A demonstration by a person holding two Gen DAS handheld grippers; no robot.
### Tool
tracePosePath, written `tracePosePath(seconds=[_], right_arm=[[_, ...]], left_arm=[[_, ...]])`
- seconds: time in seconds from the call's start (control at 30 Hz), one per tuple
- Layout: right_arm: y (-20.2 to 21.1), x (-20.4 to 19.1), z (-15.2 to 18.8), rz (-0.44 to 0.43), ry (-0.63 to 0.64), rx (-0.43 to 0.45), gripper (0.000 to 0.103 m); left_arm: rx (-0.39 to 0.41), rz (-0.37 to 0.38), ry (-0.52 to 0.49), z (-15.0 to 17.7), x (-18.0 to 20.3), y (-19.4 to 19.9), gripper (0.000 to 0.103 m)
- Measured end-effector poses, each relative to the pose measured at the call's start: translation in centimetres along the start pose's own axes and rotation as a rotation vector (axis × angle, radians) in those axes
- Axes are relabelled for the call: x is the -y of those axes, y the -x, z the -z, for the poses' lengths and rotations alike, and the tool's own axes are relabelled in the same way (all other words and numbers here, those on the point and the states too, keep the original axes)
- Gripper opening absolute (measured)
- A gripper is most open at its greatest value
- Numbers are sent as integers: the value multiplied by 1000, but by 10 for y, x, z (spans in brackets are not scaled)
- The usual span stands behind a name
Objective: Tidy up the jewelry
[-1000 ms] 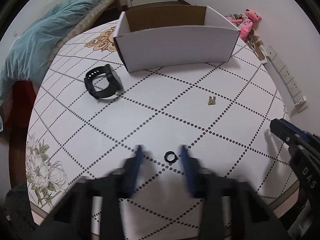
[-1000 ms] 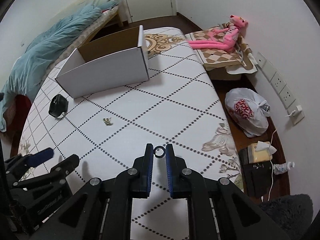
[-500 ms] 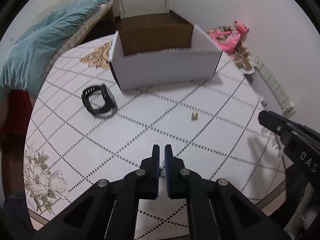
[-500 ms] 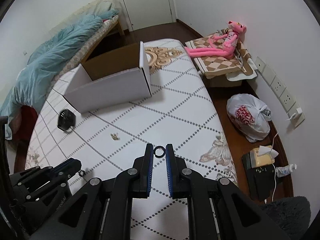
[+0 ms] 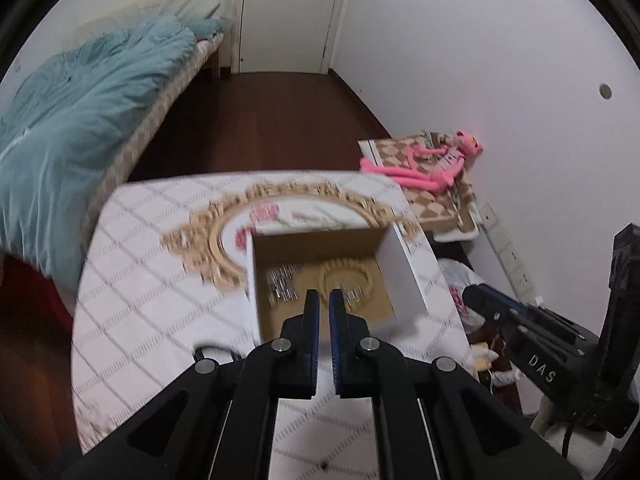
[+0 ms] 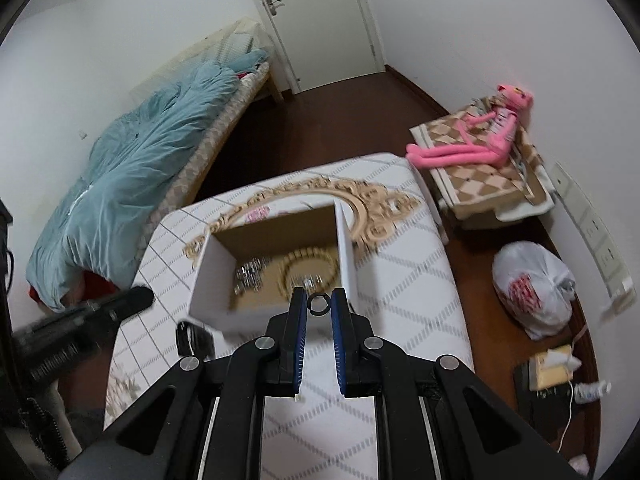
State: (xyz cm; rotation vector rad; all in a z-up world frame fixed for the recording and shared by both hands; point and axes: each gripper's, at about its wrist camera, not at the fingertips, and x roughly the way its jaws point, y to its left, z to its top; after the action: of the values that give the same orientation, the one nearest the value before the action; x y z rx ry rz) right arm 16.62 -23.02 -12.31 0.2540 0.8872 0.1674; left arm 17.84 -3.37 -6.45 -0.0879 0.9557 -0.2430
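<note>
Big change from a second ago: both grippers were down low over the table back then, and now they're both hanging up high, looking down into the box [image 5: 396, 276].

The left gripper [image 5: 324, 298] was spread wide around a small black ring lying on the table a second ago; now its fingers are sitting nearly pressed together with just a thin slit between them. I can't make out the ring between them in this shot, so can't tell if it's pinching it or not. The right gripper [image 6: 319, 300] is still pinching its own black ring [image 6: 318, 304] right at the fingertips, same as before, and it's hovering just in front of the near wall of the box.

The box used to be far ahead of the left gripper; now it's sitting right under and just ahead of both sets of tips. Inside it, a gold bracelet [image 6: 308, 266] is lying on the cardboard floor straight ahead of the right gripper, and a cluster of shiny silver bits [image 6: 249, 274] is lying to the left of it. It's all pretty motion-blurred, so I can't tell exactly what the silver stuff is.

The black watch [image 6: 192, 336] is lying on the table [image 6: 404, 280] just outside the box's near-left corner, left of the right gripper.
</note>
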Motion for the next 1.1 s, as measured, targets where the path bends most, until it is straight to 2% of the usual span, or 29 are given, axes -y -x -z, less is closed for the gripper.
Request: tracePosePath(seconds=[0.1,0.2,0.27,0.33,0.37,0.43,0.6,0.8,0.87,0.9,0.97,1.0,1.03,1.1], right_arm=[[-12,-4,-13,-17,2,-18,13],[-11,-9,-5,-24,21,-16,13],[-9,-10,13,-22,29,-24,13],[-7,-9,35,-19,26,-43,13],[-7,-7,46,-11,27,-52,13],[-7,-4,68,2,25,-75,13],[-10,12,111,37,-7,-134,13],[-8,30,134,79,-46,-148,13],[-8,34,136,87,-53,-148,13],[-7,34,136,91,-53,-148,13],[-6,36,135,97,-55,-145,13],[-5,37,135,99,-54,-142,13],[-4,37,134,100,-55,-140,13],[-3,36,133,101,-52,-134,13]], left_arm=[[-29,31,18,-4,-6,-5,4],[-60,-2,45,23,-8,-4,8],[-87,-38,50,48,-9,-5,22],[-111,-56,63,74,-10,-7,63],[-122,-67,67,87,-11,-8,66],[-155,-90,61,116,-10,-14,66],[-238,-129,40,161,1,-36,66],[-248,-128,-14,184,19,-50,65],[-244,-133,-46,187,26,-54,55],[-247,-139,-58,188,27,-58,40],[-228,-149,-89,188,30,-59,25],[-218,-142,-96,188,31,-59,9],[-212,-143,-101,187,32,-60,5],[-204,-142,-115,187,32,-60,2]])
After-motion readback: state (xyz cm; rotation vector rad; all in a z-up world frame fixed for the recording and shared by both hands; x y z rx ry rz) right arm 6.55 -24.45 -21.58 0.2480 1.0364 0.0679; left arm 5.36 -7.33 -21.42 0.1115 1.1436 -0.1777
